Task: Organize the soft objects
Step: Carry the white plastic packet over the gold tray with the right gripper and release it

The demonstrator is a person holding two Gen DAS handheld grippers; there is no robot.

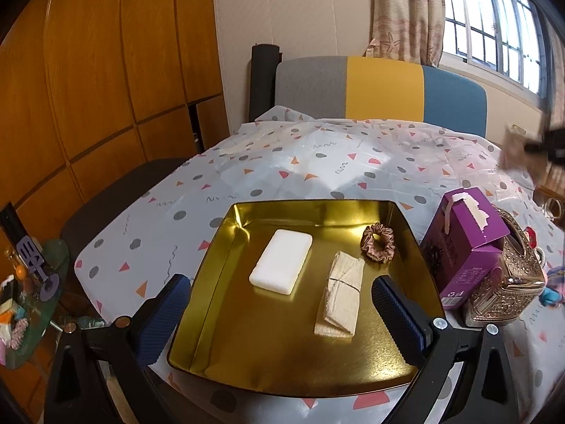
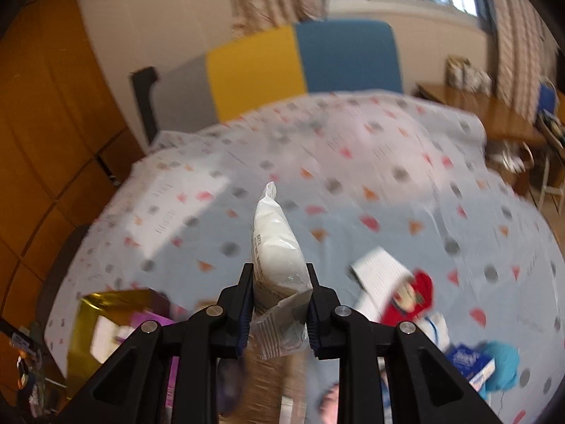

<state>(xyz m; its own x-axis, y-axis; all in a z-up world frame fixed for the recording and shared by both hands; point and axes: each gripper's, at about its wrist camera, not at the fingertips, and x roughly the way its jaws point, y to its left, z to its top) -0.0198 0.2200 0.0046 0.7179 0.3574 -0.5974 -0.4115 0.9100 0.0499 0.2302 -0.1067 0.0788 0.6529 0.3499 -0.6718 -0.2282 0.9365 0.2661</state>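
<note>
Right gripper (image 2: 280,304) clamps white packet (image 2: 277,247) | left gripper (image 1: 282,304) wide, empty, over gold tray (image 1: 247,353)

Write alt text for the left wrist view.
Open left tongs hover over a gold tray holding a white sponge, a folded beige cloth and a brown scrunchie. A purple box stands beside the tray on a patterned tablecloth.
</note>
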